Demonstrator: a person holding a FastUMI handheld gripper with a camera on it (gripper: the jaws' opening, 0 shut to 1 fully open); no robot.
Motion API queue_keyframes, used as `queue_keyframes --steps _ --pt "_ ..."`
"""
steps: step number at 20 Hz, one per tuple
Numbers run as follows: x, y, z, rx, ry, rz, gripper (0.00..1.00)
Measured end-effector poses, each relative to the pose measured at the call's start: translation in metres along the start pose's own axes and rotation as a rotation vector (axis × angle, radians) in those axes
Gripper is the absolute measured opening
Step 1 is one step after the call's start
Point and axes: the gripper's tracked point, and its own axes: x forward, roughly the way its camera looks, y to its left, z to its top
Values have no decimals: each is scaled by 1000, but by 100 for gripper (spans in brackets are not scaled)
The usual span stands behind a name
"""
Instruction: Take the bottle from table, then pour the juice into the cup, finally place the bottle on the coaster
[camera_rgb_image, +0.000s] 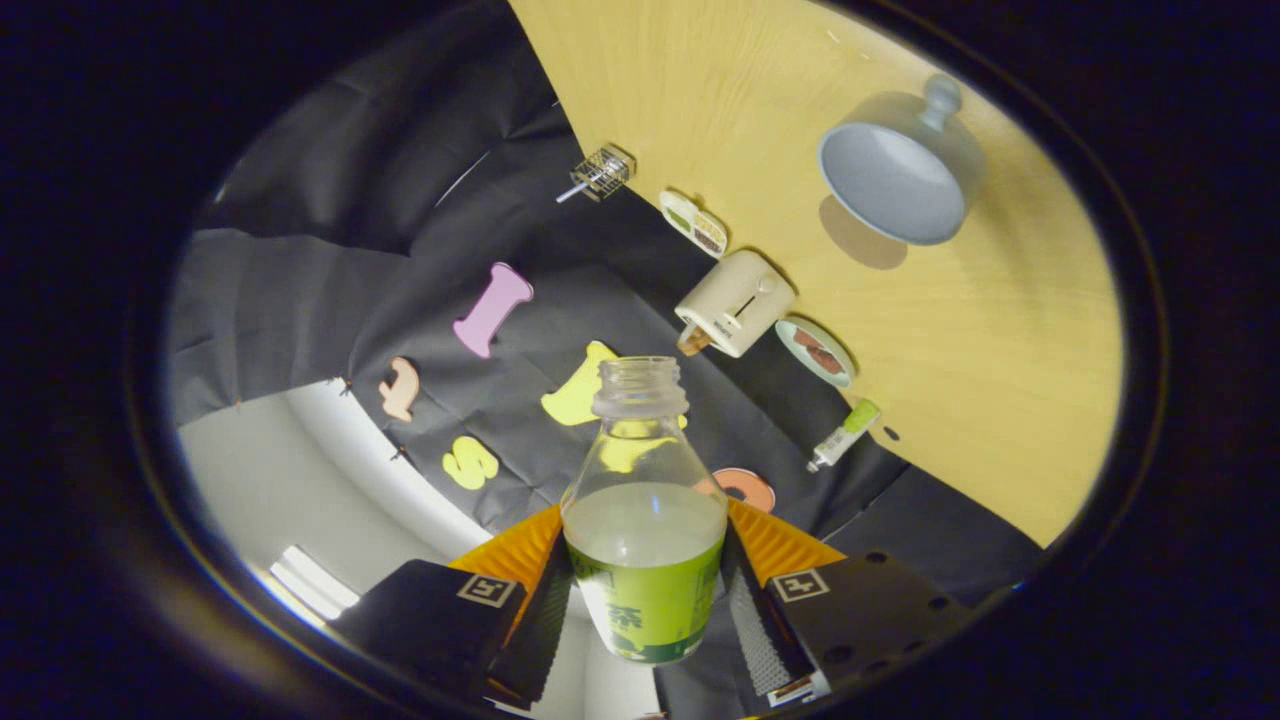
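your gripper (645, 600) has its jaws clamped on the bottle (645, 520), one finger pressed to each side of the green-labelled lower body. the bottle stands up between the fingers with its open, capless neck pointing ahead, and the pale juice inside fills it to about the shoulder, just above the label's top edge.

the whole view is rolled, so the wooden table (1000, 380) lies tilted, well beyond the bottle. along the table's back edge, where it meets the black cloth wall, you have a row of things: a small wire basket (603, 173) at one end, then a small rectangular dish (694, 223), then a cream toaster (735, 302), then a small round plate (814, 352) holding something brown, then a small tube with a green cap (845, 434) lying on its side nearest the bottle. the toaster and the round plate sit just beside each other; the tube lies a little apart from them.

further in from that edge, out on the open wood, sits a grey pan-like bowl with a knobbed handle (895, 178), well apart from the row. a flat brownish disc (862, 235) lies just beside it, partly under its rim; whether it is the coaster or a shadow, you can't tell.
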Motion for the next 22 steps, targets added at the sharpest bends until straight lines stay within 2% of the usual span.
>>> queue_keyframes --steps 3,7,12,17,22 --pt "-2 -25 -1 -171 0 -75 78" --pt "-3 -41 9 -421 -17 -127 78" --pt "-14 -38 21 -726 -60 -136 78" --pt "-18 -62 22 -1014 -44 -281 78" --pt "-13 -69 11 -1413 -24 -390 78"
